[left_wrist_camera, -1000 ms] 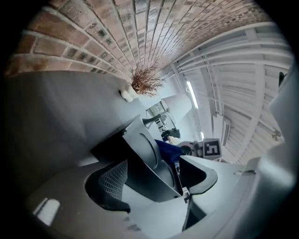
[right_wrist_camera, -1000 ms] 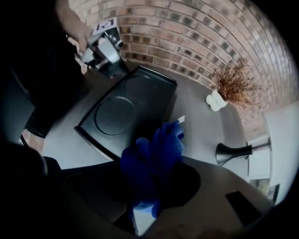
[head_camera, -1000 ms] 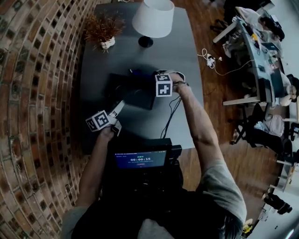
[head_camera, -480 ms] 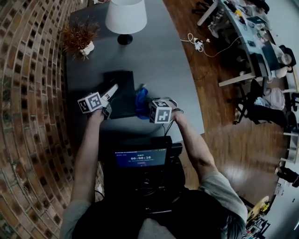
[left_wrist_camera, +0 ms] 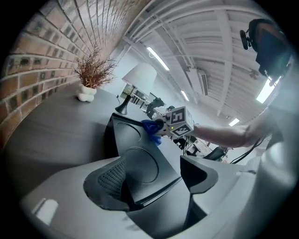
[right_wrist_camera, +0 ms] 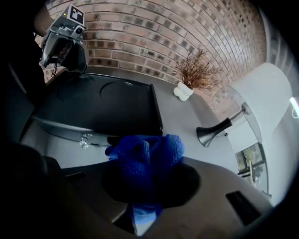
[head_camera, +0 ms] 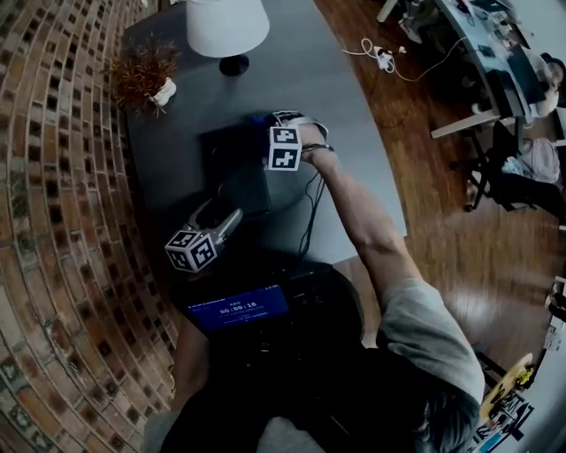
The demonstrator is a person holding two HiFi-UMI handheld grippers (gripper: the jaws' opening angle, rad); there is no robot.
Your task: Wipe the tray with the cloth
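Note:
The black tray [head_camera: 232, 172] lies flat on the dark grey table [head_camera: 349, 115]. Its two round recesses show in the left gripper view. My right gripper [head_camera: 265, 126] hovers at the tray's far right corner, shut on a bunched blue cloth [right_wrist_camera: 148, 156]. The cloth [left_wrist_camera: 152, 129] hangs just above the tray's [right_wrist_camera: 93, 105] far rim. My left gripper [head_camera: 223, 215] is at the near left corner, open wide. That corner of the tray [left_wrist_camera: 140, 158] lies between its jaws, and the right jaw stands clear of it.
A white lamp [head_camera: 225, 26] and a dried plant in a white pot [head_camera: 146, 75] stand at the table's far end. A brick wall [head_camera: 53, 221] runs along the left. A cable [head_camera: 311, 208] trails from the right gripper over the table's near right part.
My right gripper has carried the cloth from the tray's near right side to its far right corner. My left gripper has drawn back from the tray's left edge to the near corner.

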